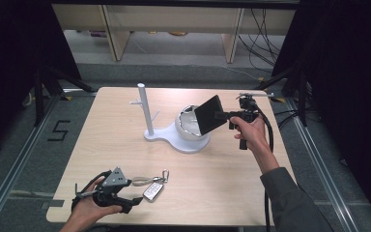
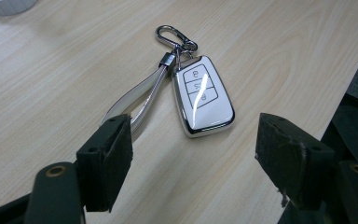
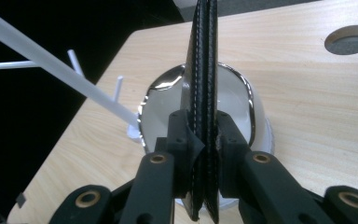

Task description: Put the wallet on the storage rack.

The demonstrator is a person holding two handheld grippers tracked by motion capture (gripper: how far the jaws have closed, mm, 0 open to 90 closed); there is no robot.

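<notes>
A white key fob [image 1: 153, 190] with a pale strap and a metal clip lies flat near the table's front edge. My left gripper [image 1: 128, 205] rests just left of it, open; the fob [image 2: 204, 95] lies a little ahead of the gap between the spread jaws of the left gripper [image 2: 193, 127], untouched. My right gripper [image 1: 226, 115] is shut on a black stitched wallet [image 1: 209, 115], held edge-up and tilted over the shiny bowl [image 1: 188, 124]. In the right gripper view the wallet [image 3: 203, 56] stands pinched between the pads of the right gripper [image 3: 204, 133], with the bowl [image 3: 242, 107] behind it.
A white stand with a tall post [image 1: 145, 108] and short pegs shares a base with the bowl at mid-table. The wooden table [image 1: 212, 179] has a round hole [image 3: 349, 39] near its far corner. Dark frames and cables stand around the table.
</notes>
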